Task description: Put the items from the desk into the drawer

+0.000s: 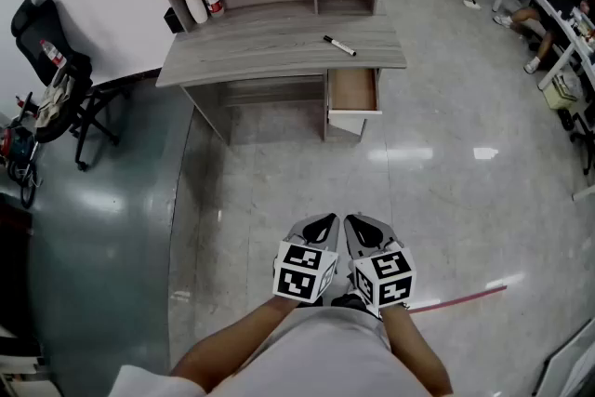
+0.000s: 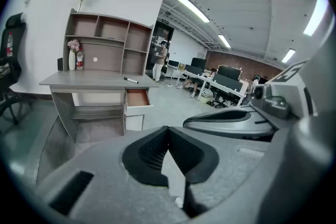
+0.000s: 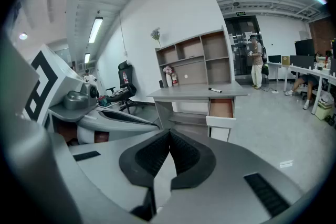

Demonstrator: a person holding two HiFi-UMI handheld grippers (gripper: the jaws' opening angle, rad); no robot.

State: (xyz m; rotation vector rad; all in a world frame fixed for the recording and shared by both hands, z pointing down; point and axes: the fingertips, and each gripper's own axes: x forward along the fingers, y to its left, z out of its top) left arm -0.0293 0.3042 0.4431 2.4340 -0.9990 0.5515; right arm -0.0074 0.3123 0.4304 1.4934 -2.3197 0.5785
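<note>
Plainly, neither tool had hold of anything. The left gripper (image 2: 168, 129) and the right gripper (image 3: 169, 134) each had its jaws closed tip to tip on empty air, and they hung side by side close to the person's body. The thin black marker pen (image 1: 339, 46) lay well ahead of both on the grey wood-grain desk (image 1: 270, 51), a little toward the right gripper's side. The open white-fronted drawer (image 1: 353, 91) jutted out just below the pen and nearer to the grippers.

Doing this step well probably meant walking up first, then spreading the right gripper's jaws and taking the pen across its barrel at mid-length, so it would not swing.

The drawer's rear part sat under the desktop, unseen. The objects on the shelves beyond were too small to name.
</note>
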